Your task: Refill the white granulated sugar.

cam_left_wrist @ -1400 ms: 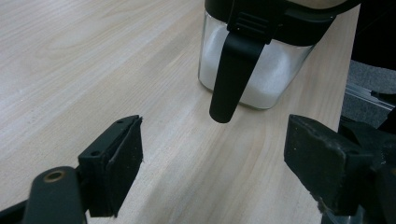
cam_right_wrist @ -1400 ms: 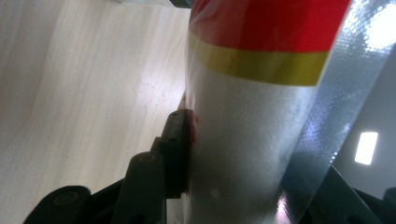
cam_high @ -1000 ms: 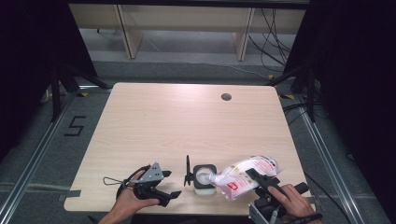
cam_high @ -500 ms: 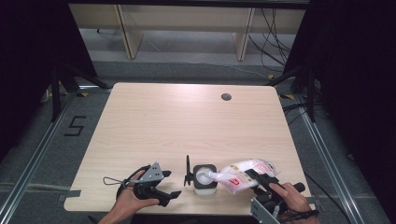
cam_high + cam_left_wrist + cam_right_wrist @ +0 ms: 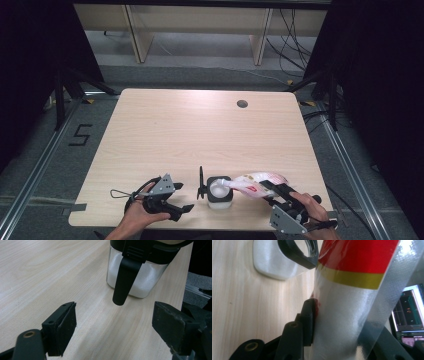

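Work surface is a pale wood-grain table, rectangular with rounded corners, carrying a single round cable hole near its far right edge. The table stands on grey carpet; a black "5" marking lies on the floor to the left, and metal rails run along both sides of the floor. Behind the table are light wooden shelf legs with loose cables trailing on the right, and black curtains close off both sides of the room. All handled items sit at the near edge. A clear square container with a black rim holds white granules, its hinged black lid standing upright on its left side (in the left gripper view the lid hangs in front of the container). The right gripper pinches a red, yellow and clear plastic pouch, tilted so that its spout end rests over the container's opening; in the right gripper view the left pad presses into the pouch film just beside the container rim. The left gripper rests on the table just left of the container, jaws spread wide with bare table between them.
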{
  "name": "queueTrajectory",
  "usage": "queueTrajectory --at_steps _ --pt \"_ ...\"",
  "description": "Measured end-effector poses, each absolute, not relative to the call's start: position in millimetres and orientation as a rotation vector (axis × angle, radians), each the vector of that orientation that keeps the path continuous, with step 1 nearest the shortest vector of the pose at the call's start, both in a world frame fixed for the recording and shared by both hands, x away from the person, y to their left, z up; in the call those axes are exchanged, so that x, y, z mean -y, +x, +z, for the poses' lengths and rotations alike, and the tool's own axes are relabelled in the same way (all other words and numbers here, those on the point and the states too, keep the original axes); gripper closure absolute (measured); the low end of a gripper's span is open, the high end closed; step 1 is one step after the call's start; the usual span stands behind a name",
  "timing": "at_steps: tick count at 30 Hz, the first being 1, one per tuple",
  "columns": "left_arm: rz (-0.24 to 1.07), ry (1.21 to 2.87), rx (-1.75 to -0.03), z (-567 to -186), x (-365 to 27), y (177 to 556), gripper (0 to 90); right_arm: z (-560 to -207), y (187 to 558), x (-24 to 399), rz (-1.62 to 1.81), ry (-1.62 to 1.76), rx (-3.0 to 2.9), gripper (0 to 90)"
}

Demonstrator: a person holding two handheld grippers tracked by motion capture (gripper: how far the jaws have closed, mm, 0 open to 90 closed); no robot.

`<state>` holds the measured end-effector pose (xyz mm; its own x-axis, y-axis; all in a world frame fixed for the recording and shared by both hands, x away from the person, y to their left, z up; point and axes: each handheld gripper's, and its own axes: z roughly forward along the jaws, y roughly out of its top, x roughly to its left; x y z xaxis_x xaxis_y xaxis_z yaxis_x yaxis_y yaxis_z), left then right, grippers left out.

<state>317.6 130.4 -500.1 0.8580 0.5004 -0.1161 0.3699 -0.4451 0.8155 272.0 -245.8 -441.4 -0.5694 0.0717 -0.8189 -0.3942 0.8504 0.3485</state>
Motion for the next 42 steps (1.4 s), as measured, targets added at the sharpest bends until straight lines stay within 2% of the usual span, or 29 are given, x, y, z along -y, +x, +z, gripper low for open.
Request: queueTrajectory --at_steps 27,30,31,42 --pt "0.201 2.101 -0.593 -499 -133 320 19.2 -458 350 270 1.061 0.248 -2.103 67.2" --pt "0.172 2.063 -0.646 -499 -131 317 19.2 -459 352 277 1.101 0.315 -2.097 67.5" --pt "0.195 2.098 -0.628 -499 -134 319 19.2 -458 352 279 1.112 0.322 -2.094 67.5" --pt "0.185 2.089 -0.625 -498 -134 319 19.2 -459 346 290 1.180 0.487 -2.036 68.7"
